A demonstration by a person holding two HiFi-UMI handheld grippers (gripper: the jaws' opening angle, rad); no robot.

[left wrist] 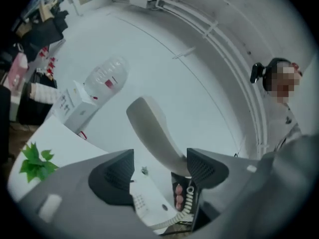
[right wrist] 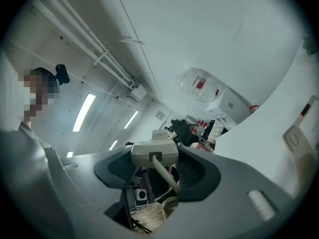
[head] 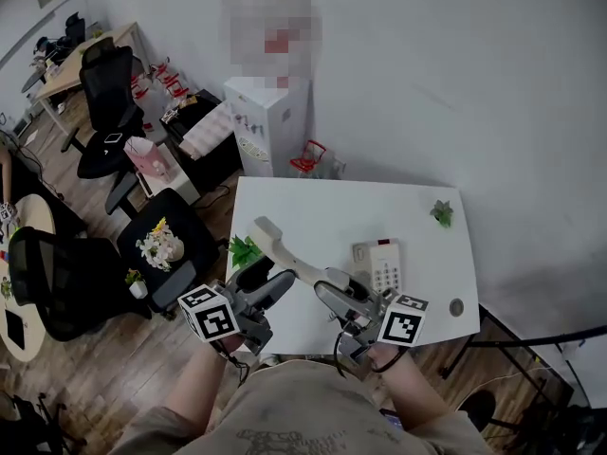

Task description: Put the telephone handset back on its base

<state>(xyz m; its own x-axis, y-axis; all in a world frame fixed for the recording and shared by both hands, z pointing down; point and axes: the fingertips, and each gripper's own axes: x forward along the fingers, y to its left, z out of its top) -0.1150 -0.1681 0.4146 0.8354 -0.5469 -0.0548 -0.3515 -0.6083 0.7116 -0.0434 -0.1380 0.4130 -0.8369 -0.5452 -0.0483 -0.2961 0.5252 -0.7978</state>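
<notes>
- My right tongs (head: 330, 287) are clamped on the telephone handset (head: 285, 247), gripping the end where the cord (right wrist: 164, 176) comes out. In the right gripper view that end fills the gap and both pads press on it.
- The handset is in the air above the bench (head: 285, 197), not on its base (head: 379, 263). From my right tongs its free end reaches towards 10 o'clock.
- I judge that holding it by one end leaves the long body free to swing round over the cradle, at the cost of a grip that can twist.
- My left tongs (head: 270, 287) stand wide and hold nothing. In the left gripper view the handset rises beyond the gap, close to the right-hand jaw, but I see no pad pressing on it.
- I take it the left tongs wait there, at about 8 o'clock of the handset, ready to steady the free end.
- The base sits on the bench at about 2 o'clock of my right tongs, just beside them, keypad up and cradle empty.
- Next I judge the handset must turn to lie along the cradle, then come down flat. The cord could snag, or the held end could slip.
- A small green plant (head: 245, 251) sits at the bench's 9 o'clock edge, near the free end, so the swing should keep off it.
</notes>
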